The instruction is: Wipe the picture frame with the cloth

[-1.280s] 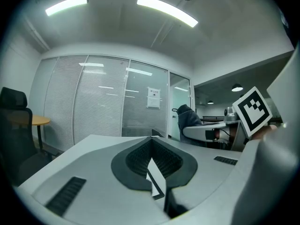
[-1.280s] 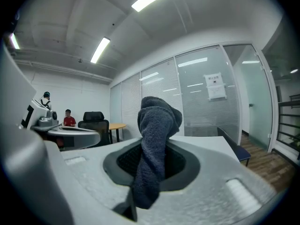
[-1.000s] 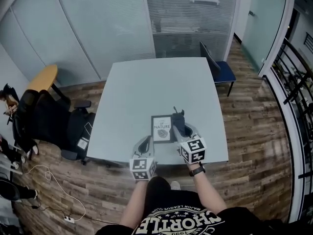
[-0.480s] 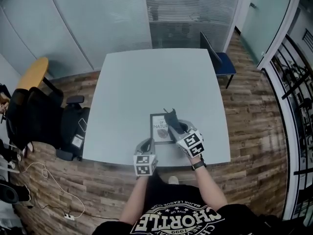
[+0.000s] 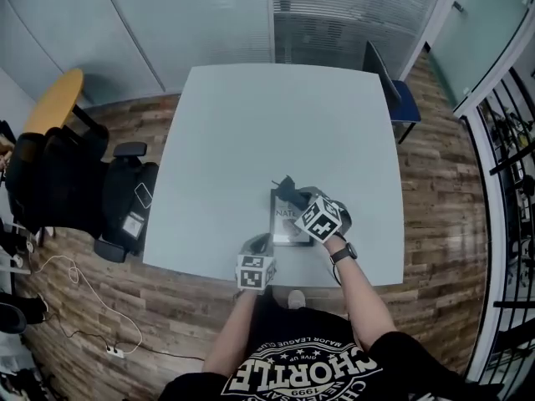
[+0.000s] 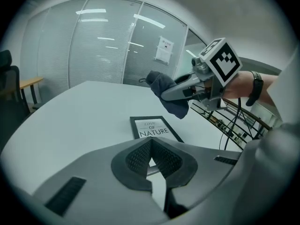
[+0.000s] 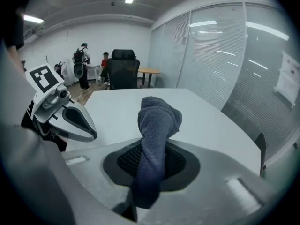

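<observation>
A black picture frame [image 5: 288, 228] with a white print lies flat near the table's front edge; the left gripper view shows it as the frame [image 6: 152, 128] just ahead of the jaws. My right gripper [image 5: 294, 197] hovers over the frame's right part, shut on a dark blue-grey cloth [image 7: 157, 123] that sticks up out of its jaws. The cloth [image 6: 169, 92] hangs above the frame, apart from it. My left gripper [image 5: 257, 244] sits just in front of the frame, jaws shut with nothing in them [image 6: 151, 140].
The grey table [image 5: 251, 124] stretches away beyond the frame. Black office chairs [image 5: 75, 190] stand at its left, a blue chair [image 5: 403, 100] at the far right corner. A yellow desk [image 5: 54, 100] stands at far left. People [image 7: 84, 64] stand far off.
My right gripper has swung left with the cloth, from beside the frame to over it. The left gripper has stayed near the front edge. The head view has shifted.
</observation>
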Available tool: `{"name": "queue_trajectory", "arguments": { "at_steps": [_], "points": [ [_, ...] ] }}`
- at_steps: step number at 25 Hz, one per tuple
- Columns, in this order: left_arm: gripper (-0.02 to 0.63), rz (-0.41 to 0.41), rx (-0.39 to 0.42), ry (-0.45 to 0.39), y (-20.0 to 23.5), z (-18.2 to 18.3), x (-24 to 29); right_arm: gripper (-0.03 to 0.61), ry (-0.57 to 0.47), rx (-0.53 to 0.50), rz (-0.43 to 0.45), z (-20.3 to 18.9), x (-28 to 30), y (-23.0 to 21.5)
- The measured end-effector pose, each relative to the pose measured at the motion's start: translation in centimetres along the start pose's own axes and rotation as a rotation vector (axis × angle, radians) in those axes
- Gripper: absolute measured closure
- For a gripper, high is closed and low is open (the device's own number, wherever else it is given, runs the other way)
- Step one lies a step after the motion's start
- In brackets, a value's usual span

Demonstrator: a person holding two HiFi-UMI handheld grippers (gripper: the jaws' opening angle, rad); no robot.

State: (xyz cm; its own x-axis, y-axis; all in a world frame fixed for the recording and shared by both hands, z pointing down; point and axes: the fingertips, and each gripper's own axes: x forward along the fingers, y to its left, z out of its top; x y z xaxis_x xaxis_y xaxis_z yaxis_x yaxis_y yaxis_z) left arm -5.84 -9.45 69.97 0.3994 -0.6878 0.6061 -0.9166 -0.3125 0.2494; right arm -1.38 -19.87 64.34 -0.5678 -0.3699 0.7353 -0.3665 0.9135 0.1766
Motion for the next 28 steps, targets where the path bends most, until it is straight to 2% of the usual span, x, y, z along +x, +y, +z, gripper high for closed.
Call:
{"name": "queue_trajectory", "arguments": {
  "at_steps": [4, 12, 20, 24, 28],
  "points": [
    [0.607, -0.033, 0.004, 0.054, 1.3, -1.4, 2.1, 0.503, 0.134, -0.15, 0.013, -0.5, 4.2, -0.6],
    [0.607, -0.111, -0.007, 0.145, 1.4, -2.7, 3.6, 0.503, 0.353, -0.374, 0.086, -2.2, 10.4, -0.1],
    [0.607, -0.122, 0.006, 0.274, 1.6, -5.8, 5.0, 0.503, 0.467, -0.406, 0.163, -5.0, 13.0, 1.3],
    [0.607, -0.117, 0.019, 0.314, 0.9, -5.7, 4.4, 0.503, 0.466, -0.397, 0.159, -5.5, 13.1, 1.3],
    [0.607, -0.101, 0.059, 0.355, 0.7, -5.8, 4.5, 0.503, 0.522, -0.426, 0.139, -6.9, 11.9, 0.5]
  ]
}}
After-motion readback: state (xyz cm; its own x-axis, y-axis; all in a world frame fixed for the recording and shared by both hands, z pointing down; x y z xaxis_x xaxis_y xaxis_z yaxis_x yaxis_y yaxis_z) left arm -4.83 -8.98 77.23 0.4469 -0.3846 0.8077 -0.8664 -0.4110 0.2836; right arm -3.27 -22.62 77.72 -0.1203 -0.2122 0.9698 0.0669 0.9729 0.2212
